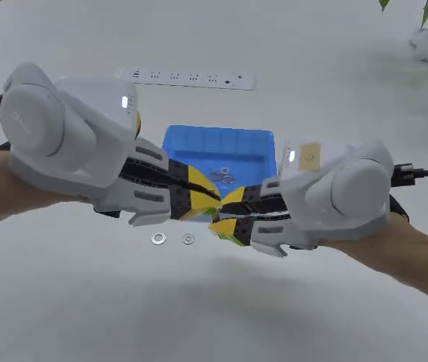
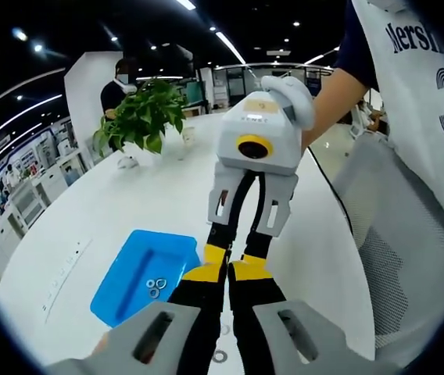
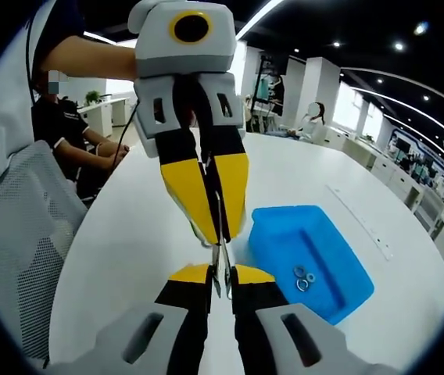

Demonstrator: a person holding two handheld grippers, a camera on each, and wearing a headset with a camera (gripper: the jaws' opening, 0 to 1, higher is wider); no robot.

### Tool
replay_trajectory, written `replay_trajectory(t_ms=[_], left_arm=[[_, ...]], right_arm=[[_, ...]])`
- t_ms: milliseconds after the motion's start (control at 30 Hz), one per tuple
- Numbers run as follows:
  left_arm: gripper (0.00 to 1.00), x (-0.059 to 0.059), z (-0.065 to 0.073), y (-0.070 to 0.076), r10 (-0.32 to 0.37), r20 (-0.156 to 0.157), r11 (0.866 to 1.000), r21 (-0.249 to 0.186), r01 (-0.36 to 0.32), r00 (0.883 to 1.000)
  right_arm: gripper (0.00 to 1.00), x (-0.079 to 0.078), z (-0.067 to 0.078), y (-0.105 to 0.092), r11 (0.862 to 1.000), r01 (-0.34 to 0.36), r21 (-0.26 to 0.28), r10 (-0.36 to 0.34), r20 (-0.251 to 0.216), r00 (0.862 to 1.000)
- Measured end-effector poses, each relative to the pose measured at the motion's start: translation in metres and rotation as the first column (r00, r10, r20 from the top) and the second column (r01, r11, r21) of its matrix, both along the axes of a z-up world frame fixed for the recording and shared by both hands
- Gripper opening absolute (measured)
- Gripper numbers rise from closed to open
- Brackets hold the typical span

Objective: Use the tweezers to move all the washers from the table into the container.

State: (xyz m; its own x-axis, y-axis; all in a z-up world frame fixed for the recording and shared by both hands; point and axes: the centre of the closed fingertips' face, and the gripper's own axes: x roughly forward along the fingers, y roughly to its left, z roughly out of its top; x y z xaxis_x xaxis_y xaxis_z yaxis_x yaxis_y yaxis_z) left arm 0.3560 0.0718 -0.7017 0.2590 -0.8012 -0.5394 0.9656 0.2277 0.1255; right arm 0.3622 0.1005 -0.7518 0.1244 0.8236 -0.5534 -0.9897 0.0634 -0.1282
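Right gripper view, my left claw (image 3: pixel 214 237) and right claw (image 3: pixel 220 275) both clenched on thin metal tweezers (image 3: pixel 220 258), blue plastic container (image 3: pixel 277 234) at three o'clock

A long white power strip (image 1: pixel 185 78) lies flat on the big white table (image 1: pixel 63 302), a green plant (image 2: pixel 142 116) stands far back, and 1 gray chair (image 3: pixel 15 242) sits beside the table.

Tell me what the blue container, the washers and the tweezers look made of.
The blue container: likely moulded plastic, going by its uniform saturated colour and smooth, semi-matte walls.
The washers: metal by the look, silvery grey rings with small bright glints; steel is only a guess.
The tweezers: probably bare metal, a thin silvery strip with a sheen; too slender here to say more.
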Motion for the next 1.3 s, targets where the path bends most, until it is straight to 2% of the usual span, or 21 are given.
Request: replay_trajectory(t_ms=[100,500,800,967,1133,1300], left_arm=[[0.05,0.001,-0.001,-0.001,-0.025,0.014,1.0,0.009,0.025,1.0],[0.05,0.006,-0.015,0.002,-0.038,-0.014,0.999,0.034,0.039,0.999],[0.05,0.012,-0.012,-0.001,-0.029,-0.003,0.999,0.023,0.029,1.0],[0.05,0.014,-0.013,-0.001,-0.026,-0.005,0.999,0.023,0.026,1.0],[0.05,0.014,-0.015,-0.001,-0.021,-0.014,1.0,0.023,0.021,1.0],[0.06,0.015,-0.015,0.0,-0.009,-0.036,1.0,0.016,0.01,0.999]], right_arm=[[0.11,0.002,-0.002,0.001,1.0,-0.002,0.0,0.002,0.002,1.0],[0.1,0.005,-0.015,0.003,1.0,0.003,-0.013,-0.003,0.009,1.0],[0.1,0.013,-0.012,0.003,1.0,0.024,0.007,-0.024,0.011,1.0],[0.1,0.014,-0.014,0.002,1.0,0.024,0.0,-0.024,0.015,1.0],[0.11,0.015,-0.016,0.002,1.0,0.028,0.0,-0.028,0.01,1.0],[0.11,0.014,-0.016,0.002,1.0,0.03,-0.001,-0.03,0.004,1.0]])
